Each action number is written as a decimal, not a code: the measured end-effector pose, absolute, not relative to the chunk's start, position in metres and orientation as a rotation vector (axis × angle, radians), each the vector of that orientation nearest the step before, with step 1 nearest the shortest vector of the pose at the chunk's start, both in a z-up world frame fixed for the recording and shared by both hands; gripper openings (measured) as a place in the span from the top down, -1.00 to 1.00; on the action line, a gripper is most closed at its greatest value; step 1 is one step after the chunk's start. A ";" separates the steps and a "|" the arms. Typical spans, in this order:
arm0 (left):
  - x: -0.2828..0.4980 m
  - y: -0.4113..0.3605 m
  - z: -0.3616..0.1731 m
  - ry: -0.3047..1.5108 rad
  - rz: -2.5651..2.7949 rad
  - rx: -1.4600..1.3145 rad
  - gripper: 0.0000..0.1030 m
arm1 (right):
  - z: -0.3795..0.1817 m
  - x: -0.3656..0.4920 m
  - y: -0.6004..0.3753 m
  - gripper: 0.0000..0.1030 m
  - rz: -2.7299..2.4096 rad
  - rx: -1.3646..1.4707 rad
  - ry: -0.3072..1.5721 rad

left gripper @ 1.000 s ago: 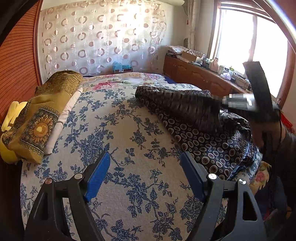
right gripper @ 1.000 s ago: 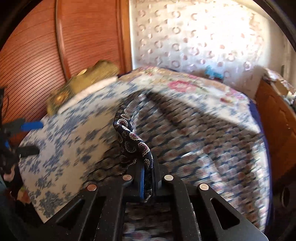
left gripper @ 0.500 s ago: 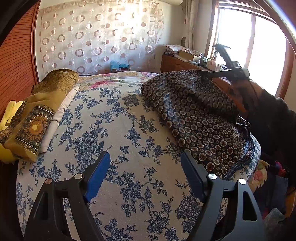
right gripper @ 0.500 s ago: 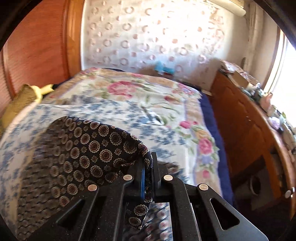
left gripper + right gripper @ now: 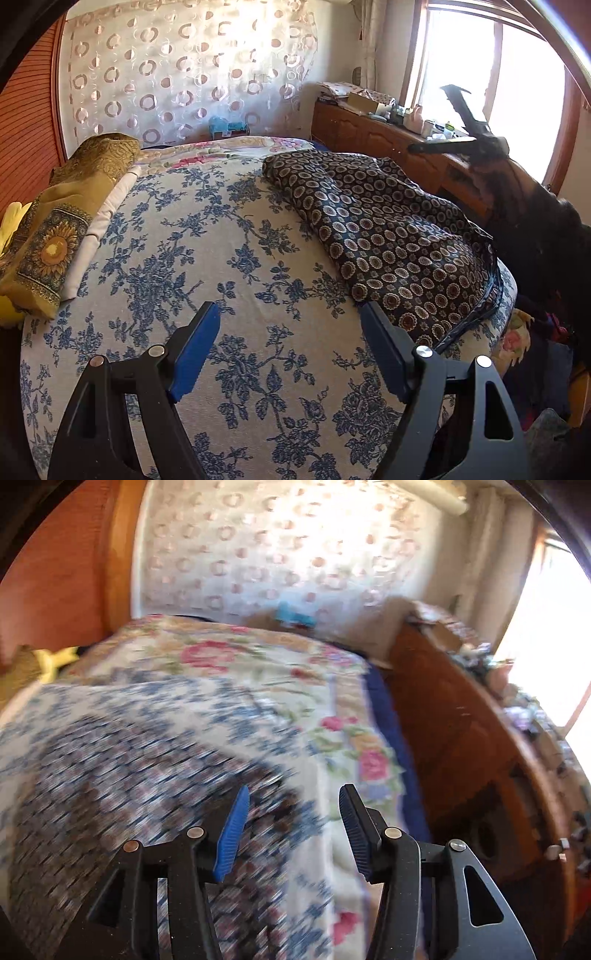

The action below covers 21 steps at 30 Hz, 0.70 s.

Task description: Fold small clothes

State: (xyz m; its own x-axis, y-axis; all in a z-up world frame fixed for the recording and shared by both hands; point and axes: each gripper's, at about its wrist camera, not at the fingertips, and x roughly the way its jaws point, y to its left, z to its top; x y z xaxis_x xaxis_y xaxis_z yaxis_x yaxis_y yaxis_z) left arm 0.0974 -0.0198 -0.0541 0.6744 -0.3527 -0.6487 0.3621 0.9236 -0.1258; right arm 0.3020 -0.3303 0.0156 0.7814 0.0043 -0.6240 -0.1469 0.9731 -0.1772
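Holding the left hand-held gripper (image 5: 288, 347) with its jaws spread wide and empty, we hover it over the near part of the bed (image 5: 192, 258). Our right hand-held gripper (image 5: 293, 829) also has its jaws apart, gripping nothing, above the dark patterned garment (image 5: 388, 229). That garment lies loosely folded on the bed's right side, reaching the near right edge. At far left, a yellow cloth (image 5: 55, 225) rests beside the wooden headboard (image 5: 29, 122).

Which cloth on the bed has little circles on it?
The dark cloth on the right. The folded yellow one on the left has a sunflower instead.
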 end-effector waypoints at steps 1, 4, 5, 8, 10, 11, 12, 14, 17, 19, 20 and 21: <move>0.097 -0.021 -0.055 0.728 -0.406 0.014 -0.54 | 0.011 0.295 -0.328 -0.02 0.119 -0.213 0.682; 0.098 -0.027 -0.058 0.735 -0.416 0.018 -0.54 | -0.009 0.274 -0.316 -0.02 0.191 -0.239 0.728; 0.098 -0.029 -0.059 0.738 -0.419 0.019 -0.54 | -0.018 0.270 -0.311 -0.02 0.197 -0.254 0.741; 0.100 -0.035 -0.062 0.751 -0.427 0.024 -0.54 | -0.034 0.270 -0.311 -0.02 0.205 -0.245 0.777; 0.100 -0.040 -0.065 0.758 -0.433 0.034 -0.54 | -0.045 0.282 -0.314 -0.02 0.204 -0.214 0.800; 0.100 -0.043 -0.067 0.762 -0.436 0.038 -0.54 | -0.047 0.288 -0.318 -0.02 0.203 -0.191 0.808; 0.100 -0.045 -0.068 0.766 -0.439 0.040 -0.54 | -0.050 0.296 -0.322 -0.02 0.204 -0.163 0.813; 0.101 -0.049 -0.071 0.772 -0.441 0.042 -0.54 | -0.046 0.308 -0.334 -0.02 0.208 -0.078 0.809; 0.101 -0.054 -0.075 0.781 -0.450 0.049 -0.54 | -0.040 0.322 -0.340 0.14 0.219 0.005 0.795; 0.100 -0.058 -0.077 0.787 -0.455 0.055 -0.54 | -0.040 0.330 -0.341 0.31 0.221 -0.006 0.798; 0.100 -0.058 -0.078 0.789 -0.457 0.056 -0.54 | -0.043 0.336 -0.338 0.39 0.218 -0.032 0.805; 0.099 -0.059 -0.079 0.790 -0.459 0.057 -0.54 | -0.045 0.336 -0.335 0.61 0.214 -0.056 0.813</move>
